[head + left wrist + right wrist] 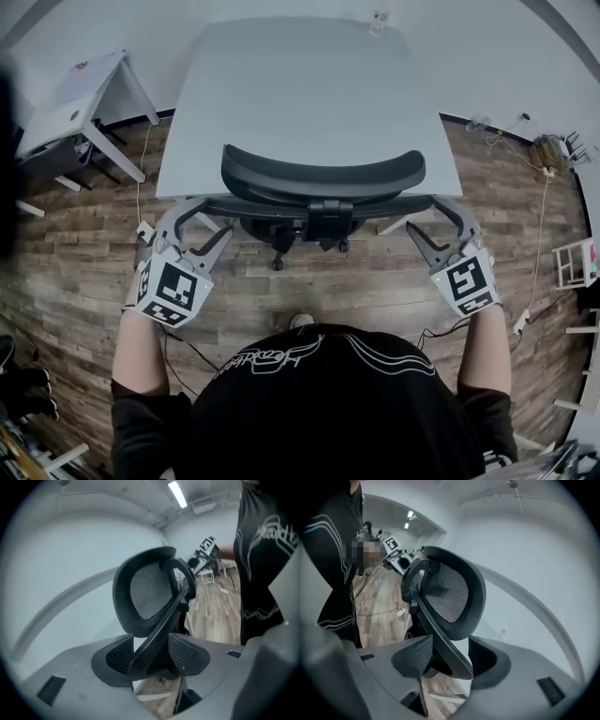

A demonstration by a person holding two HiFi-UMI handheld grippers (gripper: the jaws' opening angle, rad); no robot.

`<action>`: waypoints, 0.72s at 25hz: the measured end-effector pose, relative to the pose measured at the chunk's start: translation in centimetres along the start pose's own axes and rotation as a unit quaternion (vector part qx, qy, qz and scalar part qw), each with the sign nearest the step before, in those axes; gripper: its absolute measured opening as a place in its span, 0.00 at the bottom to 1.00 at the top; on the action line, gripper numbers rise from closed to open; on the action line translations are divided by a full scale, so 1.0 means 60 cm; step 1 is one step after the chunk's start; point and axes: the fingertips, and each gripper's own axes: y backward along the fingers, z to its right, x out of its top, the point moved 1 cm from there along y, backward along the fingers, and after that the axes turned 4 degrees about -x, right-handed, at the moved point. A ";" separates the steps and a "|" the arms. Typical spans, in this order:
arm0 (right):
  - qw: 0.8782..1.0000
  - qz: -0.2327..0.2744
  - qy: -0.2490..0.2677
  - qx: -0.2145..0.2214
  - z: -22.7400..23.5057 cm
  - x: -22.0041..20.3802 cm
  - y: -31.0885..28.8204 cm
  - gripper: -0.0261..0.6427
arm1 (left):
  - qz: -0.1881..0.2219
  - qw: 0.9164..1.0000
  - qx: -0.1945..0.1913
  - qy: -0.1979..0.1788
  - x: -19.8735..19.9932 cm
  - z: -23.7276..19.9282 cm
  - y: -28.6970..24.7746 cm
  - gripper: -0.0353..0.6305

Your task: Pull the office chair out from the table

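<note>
Our left gripper (214, 216) jaws spread astride the left edge of the office chair (323, 173) backrest, not pinching it, our right gripper (427, 217) jaws likewise apart astride its right edge, left forearm (141, 347) and right forearm (487, 347) stretched forward, chair pushed in at the table (300, 84) near edge.

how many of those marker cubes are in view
2. One cube is on the left gripper, left of the office chair; the other cube is on the right gripper, to the chair's right. None seems hidden.
</note>
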 end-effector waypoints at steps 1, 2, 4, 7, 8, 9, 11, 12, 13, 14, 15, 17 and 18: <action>1.000 -0.011 0.019 0.001 -0.001 -0.005 -0.004 0.40 | -0.027 0.999 -0.002 -0.035 -0.013 0.002 -0.007 0.37; 0.999 -0.020 0.035 0.001 -0.001 -0.009 -0.009 0.40 | -0.048 0.997 -0.004 -0.066 -0.023 0.003 -0.013 0.38; 0.998 -0.034 0.060 0.001 0.000 -0.015 -0.017 0.40 | -0.067 0.993 -0.007 -0.101 -0.031 0.000 -0.020 0.38; 0.993 -0.055 0.106 0.006 -0.007 -0.031 -0.033 0.40 | -0.088 0.987 -0.010 -0.134 -0.042 -0.007 -0.031 0.38; 0.991 -0.061 0.123 0.008 -0.011 -0.035 -0.038 0.40 | -0.100 0.984 -0.010 -0.150 -0.048 -0.009 -0.036 0.38; 0.988 -0.065 0.138 0.008 -0.015 -0.038 -0.041 0.40 | -0.112 0.980 -0.011 -0.164 -0.055 -0.010 -0.041 0.38; 0.985 -0.068 0.159 0.008 -0.017 -0.039 -0.046 0.40 | -0.126 0.974 -0.012 -0.186 -0.062 -0.012 -0.050 0.38; 0.983 -0.071 0.169 0.006 -0.015 -0.040 -0.050 0.40 | -0.128 0.973 -0.011 -0.192 -0.062 -0.014 -0.054 0.38; 0.981 -0.077 0.180 0.005 -0.014 -0.043 -0.054 0.40 | -0.129 0.972 -0.009 -0.197 -0.063 -0.016 -0.057 0.38; 0.978 -0.085 0.191 0.005 -0.014 -0.047 -0.059 0.40 | -0.131 0.971 -0.009 -0.201 -0.064 -0.017 -0.059 0.38; 0.975 -0.092 0.202 0.006 -0.015 -0.052 -0.063 0.40 | -0.133 0.970 -0.011 -0.205 -0.067 -0.017 -0.061 0.38; 0.970 -0.101 0.219 0.009 -0.019 -0.059 -0.071 0.40 | -0.139 0.967 -0.015 -0.214 -0.071 -0.016 -0.064 0.38; 0.969 -0.103 0.225 0.008 -0.020 -0.061 -0.074 0.40 | -0.142 0.965 -0.015 -0.219 -0.072 -0.017 -0.065 0.37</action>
